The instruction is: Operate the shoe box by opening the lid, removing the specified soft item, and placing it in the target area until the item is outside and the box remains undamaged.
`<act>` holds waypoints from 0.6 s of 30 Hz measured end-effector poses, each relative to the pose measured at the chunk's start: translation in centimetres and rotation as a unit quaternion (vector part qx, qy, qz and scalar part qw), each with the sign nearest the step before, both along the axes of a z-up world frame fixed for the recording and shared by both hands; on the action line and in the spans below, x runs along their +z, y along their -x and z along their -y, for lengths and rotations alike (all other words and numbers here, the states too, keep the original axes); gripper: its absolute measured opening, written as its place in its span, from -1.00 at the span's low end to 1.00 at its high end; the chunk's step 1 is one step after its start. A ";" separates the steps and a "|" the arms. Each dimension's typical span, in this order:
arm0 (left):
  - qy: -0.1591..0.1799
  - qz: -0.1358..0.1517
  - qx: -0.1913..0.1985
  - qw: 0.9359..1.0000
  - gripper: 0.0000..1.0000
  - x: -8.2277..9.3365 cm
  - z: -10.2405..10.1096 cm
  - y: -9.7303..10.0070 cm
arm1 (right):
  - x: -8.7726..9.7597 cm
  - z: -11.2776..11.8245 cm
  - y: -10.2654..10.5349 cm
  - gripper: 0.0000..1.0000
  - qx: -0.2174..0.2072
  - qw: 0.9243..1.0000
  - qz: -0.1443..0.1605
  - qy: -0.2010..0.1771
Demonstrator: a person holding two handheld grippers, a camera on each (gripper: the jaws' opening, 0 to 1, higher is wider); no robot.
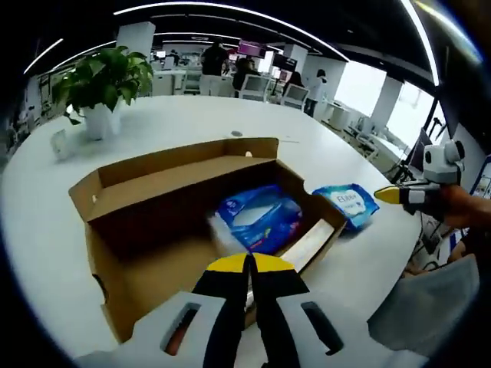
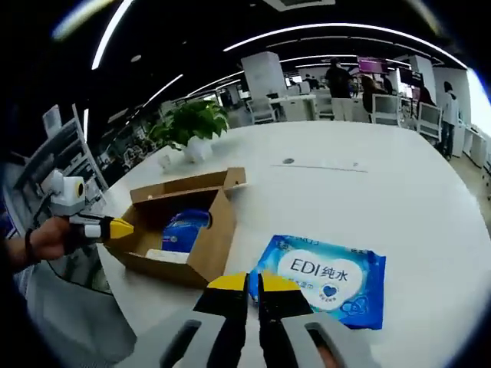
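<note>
An open cardboard shoe box (image 1: pixel 153 230) sits on the white table (image 1: pixel 192 123), its lid folded back. A blue soft pack (image 1: pixel 257 215) lies inside, next to a pale flat piece. My left gripper (image 1: pixel 249 264) is shut, its yellow tips over the box's near wall. A blue wipes pack (image 2: pixel 326 280) lies flat on the table outside the box (image 2: pixel 192 230). My right gripper (image 2: pixel 253 282) is shut, its tips at that pack's near edge. The wipes pack (image 1: pixel 349 203) and right gripper (image 1: pixel 395 195) also appear at the right of the left gripper view, and the left gripper (image 2: pixel 115 228) beside the box in the right gripper view.
A potted plant (image 1: pixel 107 77) and a small white object (image 1: pixel 60 143) stand at the table's far side. The plant (image 2: pixel 192 123) is behind the box. Desks, chairs and people fill the background. The table's edge (image 1: pixel 399 253) runs near my right hand.
</note>
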State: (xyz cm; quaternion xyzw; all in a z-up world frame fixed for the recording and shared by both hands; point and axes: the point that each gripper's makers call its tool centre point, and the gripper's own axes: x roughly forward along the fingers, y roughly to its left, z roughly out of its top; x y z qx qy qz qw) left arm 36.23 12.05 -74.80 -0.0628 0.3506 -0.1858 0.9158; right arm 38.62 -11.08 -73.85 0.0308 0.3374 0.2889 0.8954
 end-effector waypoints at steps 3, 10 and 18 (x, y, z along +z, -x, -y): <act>-0.001 0.001 0.012 1.000 -1.00 0.0 -1.1 0.0 | 0.1 -2.1 -0.5 -1.00 0.024 1.000 0.002 0.005; 0.001 0.004 0.020 1.000 -0.96 0.0 -1.9 -0.3 | 0.6 -5.4 -1.5 -0.91 0.066 0.998 0.011 0.019; 0.005 0.000 0.028 1.000 -0.84 -0.4 -2.6 -0.5 | 0.2 -8.9 -1.9 -0.70 0.132 0.990 0.004 0.045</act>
